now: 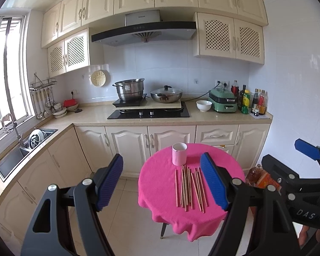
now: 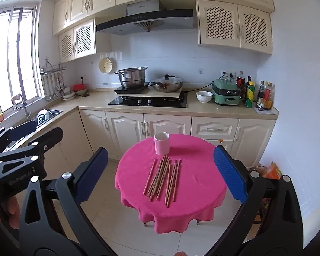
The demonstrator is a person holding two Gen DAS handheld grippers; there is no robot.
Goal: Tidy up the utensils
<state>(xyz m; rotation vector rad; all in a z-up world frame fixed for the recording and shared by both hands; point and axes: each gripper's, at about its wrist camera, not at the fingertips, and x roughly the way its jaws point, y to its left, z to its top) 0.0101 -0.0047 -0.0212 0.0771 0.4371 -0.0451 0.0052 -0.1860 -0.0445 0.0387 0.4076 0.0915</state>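
Several wooden chopsticks (image 1: 191,188) (image 2: 163,177) lie loose, roughly side by side, on a small round table under a pink cloth (image 1: 157,194) (image 2: 200,183). A pink-and-white cup (image 1: 179,154) (image 2: 161,144) stands upright just behind them and looks empty. My left gripper (image 1: 162,155) is open, held in the air short of the table, with nothing between its fingers. My right gripper (image 2: 160,149) is open too, also back from the table and empty. Each wrist view catches the other gripper at its edge: the right gripper (image 1: 288,155) and the left gripper (image 2: 42,129).
Behind the table runs a kitchen counter (image 1: 202,117) with a black hob (image 1: 148,113), a steel pot (image 1: 130,89), a wok (image 1: 166,95), a white bowl (image 1: 203,105) and bottles (image 1: 259,102). A sink (image 1: 21,151) is at left. A bottle and an orange box (image 2: 274,169) stand on the floor right of the table.
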